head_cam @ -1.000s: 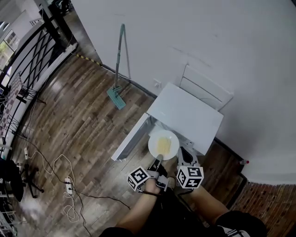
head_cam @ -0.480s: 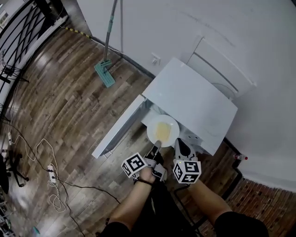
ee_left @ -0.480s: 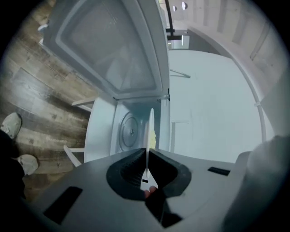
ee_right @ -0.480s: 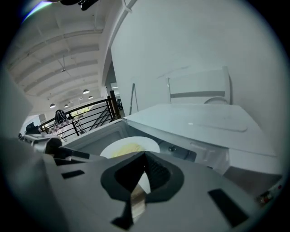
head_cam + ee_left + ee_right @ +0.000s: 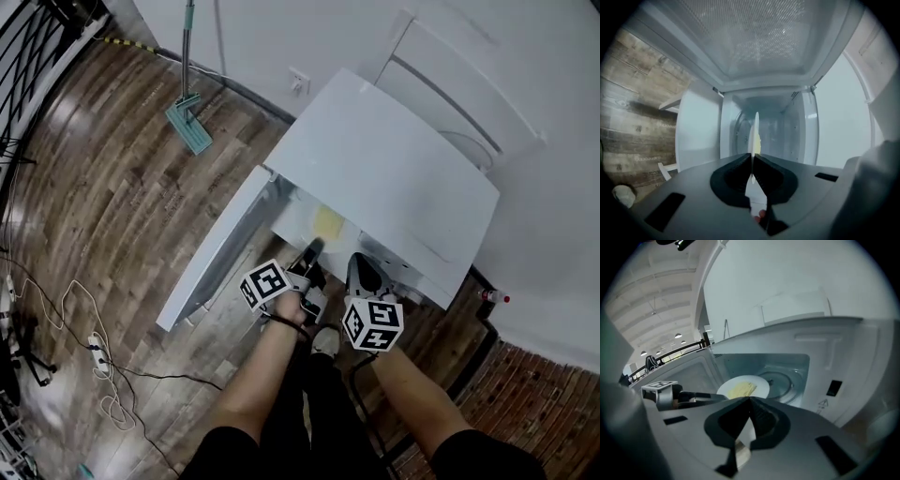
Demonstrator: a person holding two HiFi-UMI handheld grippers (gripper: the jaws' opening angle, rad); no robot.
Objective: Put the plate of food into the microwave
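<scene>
— Can any lettering, brand name or number be read?
— None can be read. Only a small warning triangle (image 5: 824, 404) is seen, printed on the front of the microwave (image 5: 853, 366), just right of the cavity opening. Its inner symbol cannot be made out.

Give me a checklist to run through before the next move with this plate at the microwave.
1. Microwave door open: ok.
2. Left gripper shut on the plate rim: ok.
3. Plate level, food on it: ok, as the right gripper view shows.
4. Plate centred over the turntable: not ok, it is off toward the door side.
5. Turntable bare under the plate: cannot tell, the plate hides part of it.
6. Right gripper shut, empty, outside the cavity: ok.
</scene>
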